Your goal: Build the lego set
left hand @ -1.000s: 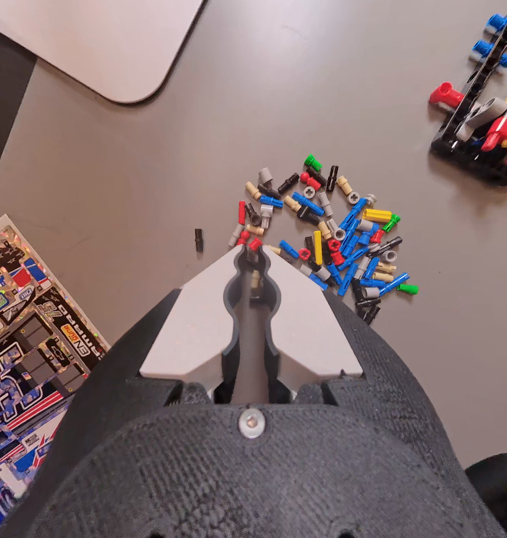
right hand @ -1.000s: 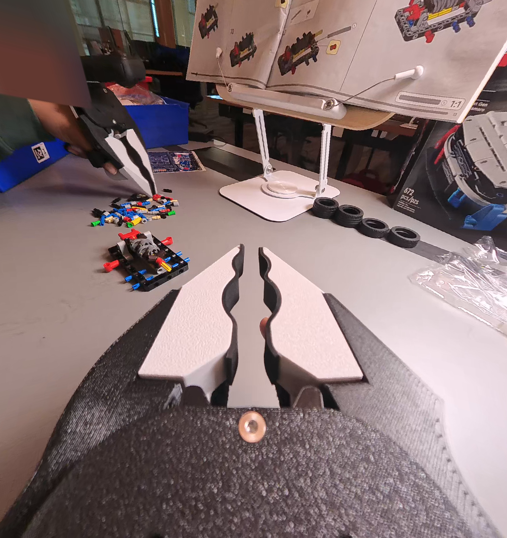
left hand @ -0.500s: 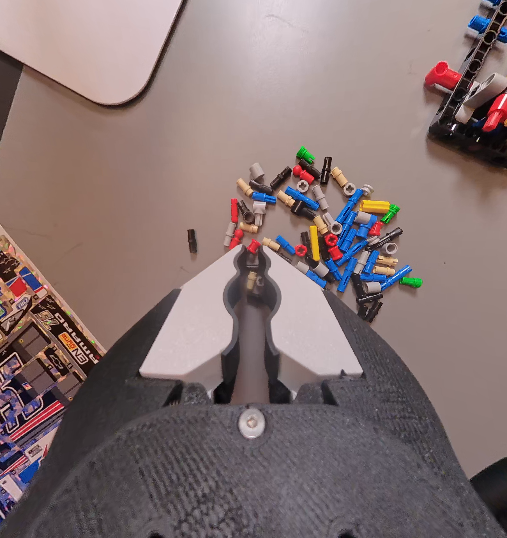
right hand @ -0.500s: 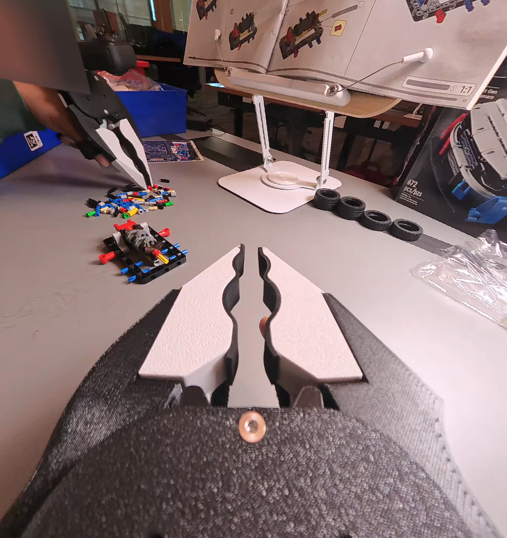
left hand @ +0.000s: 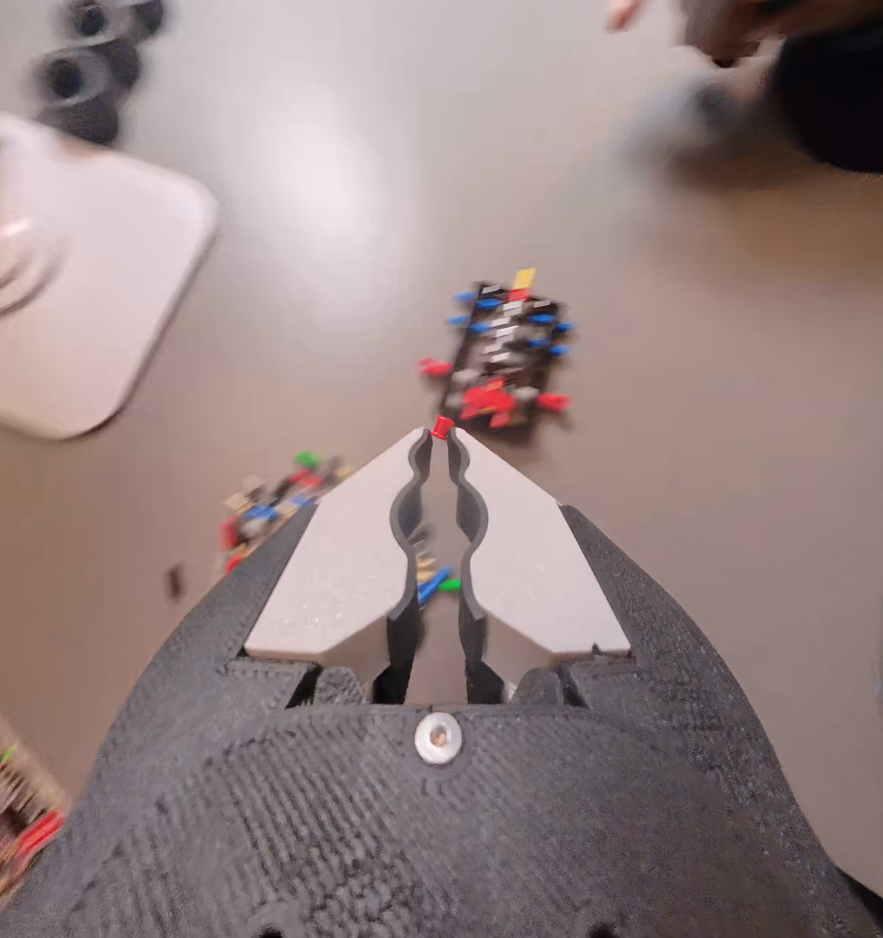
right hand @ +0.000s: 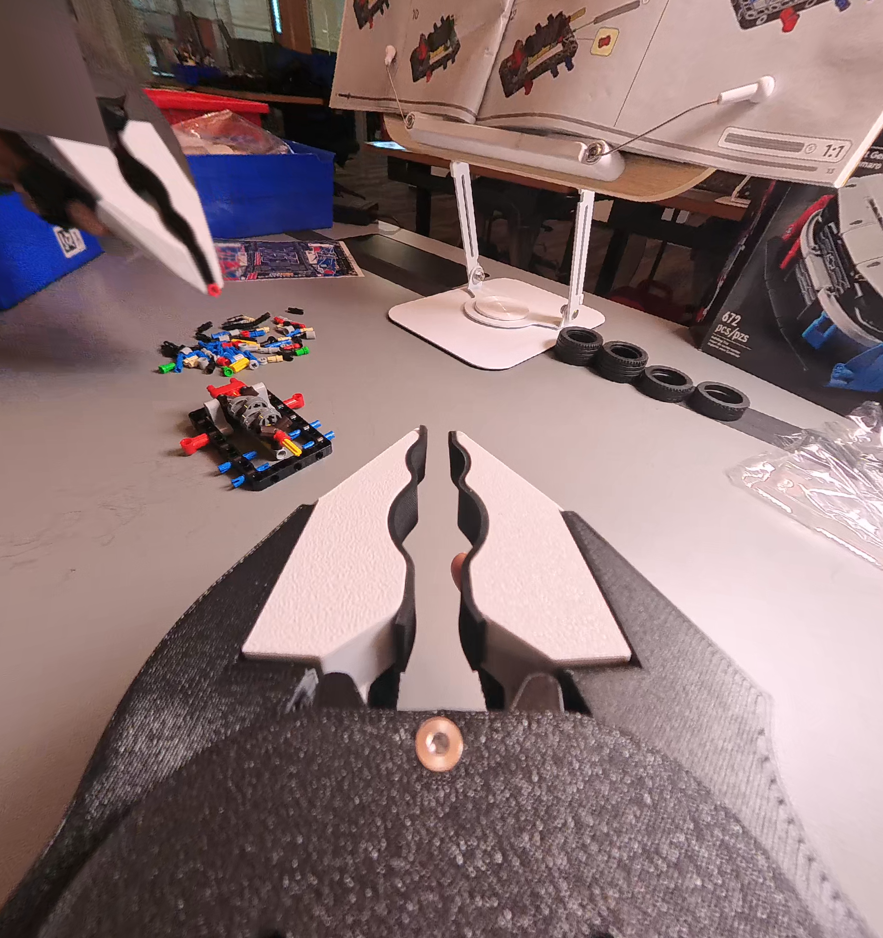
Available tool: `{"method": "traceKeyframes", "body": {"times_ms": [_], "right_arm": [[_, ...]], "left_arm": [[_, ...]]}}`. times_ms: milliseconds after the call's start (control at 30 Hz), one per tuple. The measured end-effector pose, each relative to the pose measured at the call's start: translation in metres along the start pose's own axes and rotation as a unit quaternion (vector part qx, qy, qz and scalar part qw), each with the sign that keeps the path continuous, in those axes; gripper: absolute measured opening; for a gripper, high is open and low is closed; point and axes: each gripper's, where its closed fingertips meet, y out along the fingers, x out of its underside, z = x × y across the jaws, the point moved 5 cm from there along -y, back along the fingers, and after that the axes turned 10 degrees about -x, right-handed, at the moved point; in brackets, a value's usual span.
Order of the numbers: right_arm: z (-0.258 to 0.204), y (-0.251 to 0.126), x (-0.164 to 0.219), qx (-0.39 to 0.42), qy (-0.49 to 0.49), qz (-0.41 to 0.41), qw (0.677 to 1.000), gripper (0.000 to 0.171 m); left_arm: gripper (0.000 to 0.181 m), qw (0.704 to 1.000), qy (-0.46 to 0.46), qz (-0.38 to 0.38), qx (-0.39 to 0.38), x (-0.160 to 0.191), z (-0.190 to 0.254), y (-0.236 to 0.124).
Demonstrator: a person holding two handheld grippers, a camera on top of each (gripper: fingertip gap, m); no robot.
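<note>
My left gripper (left hand: 440,440) is shut on a small red pin (left hand: 441,426) at its very tips and holds it in the air above the table. In the right wrist view the left gripper (right hand: 211,284) hangs above the pile of loose pins (right hand: 236,345), the red pin (right hand: 214,290) at its tip. The black frame assembly (right hand: 259,434) with red, blue and grey parts lies on the grey table; it also shows in the left wrist view (left hand: 500,363), blurred, just beyond my left tips. My right gripper (right hand: 437,436) is empty, jaws a narrow gap apart, low over the table.
A white book stand (right hand: 495,325) holds the open instruction booklet (right hand: 607,51). Several black tyres (right hand: 647,375) lie beside its base. A set box (right hand: 825,289) and clear plastic bags (right hand: 835,487) are at right. A sticker sheet (right hand: 282,259) and blue bins (right hand: 262,188) are at back left.
My left gripper closed on a red pin from the pile, lifted it, and swung toward the black assembly. The right gripper barely moved.
</note>
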Motion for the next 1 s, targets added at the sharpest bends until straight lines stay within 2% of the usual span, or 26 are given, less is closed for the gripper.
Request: {"method": "traceKeyframes", "body": {"times_ms": [33, 167, 267, 500, 667, 767, 833, 900, 1000], "right_arm": [[-0.001, 0.0, 0.0, -0.002, -0.001, -0.001, 1.0, 0.007], [-0.004, 0.0, 0.001, 0.001, -0.013, -0.005, 1.0, 0.006], [-0.002, -0.002, 0.001, 0.011, -0.019, -0.007, 1.0, 0.006], [0.0, -0.009, -0.003, 0.019, -0.005, 0.01, 1.0, 0.005], [0.0, -0.007, -0.001, 0.019, -0.002, 0.006, 1.0, 0.005], [-0.001, -0.005, 0.002, 0.019, -0.003, -0.002, 1.0, 0.005], [-0.002, -0.005, 0.002, 0.02, -0.005, -0.003, 1.0, 0.005], [-0.003, -0.005, 0.001, 0.019, -0.006, -0.002, 1.0, 0.005], [-0.004, -0.006, -0.002, 0.019, -0.008, 0.004, 1.0, 0.005]], "left_arm": [[0.005, 1.0, 0.019, -0.001, 0.014, -0.006, 0.021, 0.008], [0.005, 0.998, 0.036, -0.001, 0.055, -0.019, 0.093, 0.056], [0.005, 0.997, 0.056, -0.012, 0.042, -0.021, 0.122, 0.086], [0.006, 0.997, 0.076, -0.015, 0.011, -0.031, 0.138, 0.101], [0.025, 0.999, 0.044, -0.005, 0.015, -0.03, 0.135, 0.101], [0.034, 0.999, 0.006, 0.035, 0.032, -0.036, 0.134, 0.085], [0.037, 0.997, -0.012, 0.079, 0.021, -0.043, 0.125, 0.059], [0.036, 0.99, -0.034, 0.132, -0.022, -0.046, 0.103, 0.021], [0.035, 0.964, -0.089, 0.203, -0.147, -0.031, 0.048, -0.063]]}}
